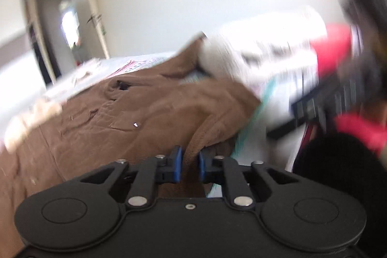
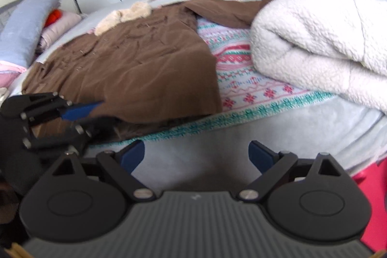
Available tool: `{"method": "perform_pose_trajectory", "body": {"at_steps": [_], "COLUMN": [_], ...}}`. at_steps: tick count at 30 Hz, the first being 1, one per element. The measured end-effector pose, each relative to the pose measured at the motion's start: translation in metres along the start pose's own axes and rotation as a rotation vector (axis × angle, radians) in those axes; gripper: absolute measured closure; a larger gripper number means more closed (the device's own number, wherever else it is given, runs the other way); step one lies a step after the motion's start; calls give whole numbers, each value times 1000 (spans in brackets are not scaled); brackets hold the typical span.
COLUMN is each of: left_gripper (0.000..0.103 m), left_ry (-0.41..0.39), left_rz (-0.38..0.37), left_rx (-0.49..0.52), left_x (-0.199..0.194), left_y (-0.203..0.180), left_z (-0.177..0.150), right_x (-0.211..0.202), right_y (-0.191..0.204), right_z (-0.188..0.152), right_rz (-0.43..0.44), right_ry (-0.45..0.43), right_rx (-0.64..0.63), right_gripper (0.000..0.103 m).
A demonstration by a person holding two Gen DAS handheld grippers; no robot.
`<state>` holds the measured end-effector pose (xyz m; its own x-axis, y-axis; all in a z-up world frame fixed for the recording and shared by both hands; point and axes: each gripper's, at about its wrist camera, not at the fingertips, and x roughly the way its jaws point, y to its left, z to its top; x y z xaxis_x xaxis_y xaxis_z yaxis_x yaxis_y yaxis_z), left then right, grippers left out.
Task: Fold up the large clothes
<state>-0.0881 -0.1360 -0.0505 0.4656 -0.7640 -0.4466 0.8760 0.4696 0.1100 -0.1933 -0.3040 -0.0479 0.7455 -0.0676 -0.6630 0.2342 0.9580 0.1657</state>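
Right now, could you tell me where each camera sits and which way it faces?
Left wrist: rides the left gripper, facing along the bed; its blue pads pinch the brown coat at a ribbed edge.
Right wrist: rides the open right gripper, low at the bed's edge, facing the coat, patterned blanket and white fleece bundle.
Shared: coat, blanket, fleece.

The left wrist view is smeared by blur: a dark blocky shape [image 1: 338, 98] at the right edge cannot be made out. In the right wrist view, the fluffy white folded blanket [image 2: 314, 40] hides the big brown coat's [image 2: 135, 59] far sleeve end.
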Motion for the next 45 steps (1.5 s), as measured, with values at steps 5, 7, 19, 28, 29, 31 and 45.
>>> {"method": "perform_pose_trajectory", "body": {"at_steps": [5,7,19,28,29,31,45], "left_gripper": [92,92,92,57,54,54,34], "left_ry": [-37,-38,-50,219,234,239,145], "left_rz": [-58,-58,-109,-389,-398,-422,95], "left_rx": [-296,-338,-344,-254,-244,-241,-264], "left_x": [-15,-15,-30,-2,-2,-8,-20], "left_y": [61,71,64,48,46,49,164], "left_z": [31,34,33,2,-2,-7,-49], "right_x": [3,9,26,-33,-37,-50,83], "right_y": [-1,1,8,-32,-31,-29,129], "right_z": [1,5,28,9,7,7,92], "right_rz": [57,99,266,-94,-183,-205,163], "right_ry": [-59,-87,-190,-113,-124,-168,-174], "right_rx": [-5,12,217,284,248,232,-152], "right_gripper": [8,8,100,97,97,94,34]}}
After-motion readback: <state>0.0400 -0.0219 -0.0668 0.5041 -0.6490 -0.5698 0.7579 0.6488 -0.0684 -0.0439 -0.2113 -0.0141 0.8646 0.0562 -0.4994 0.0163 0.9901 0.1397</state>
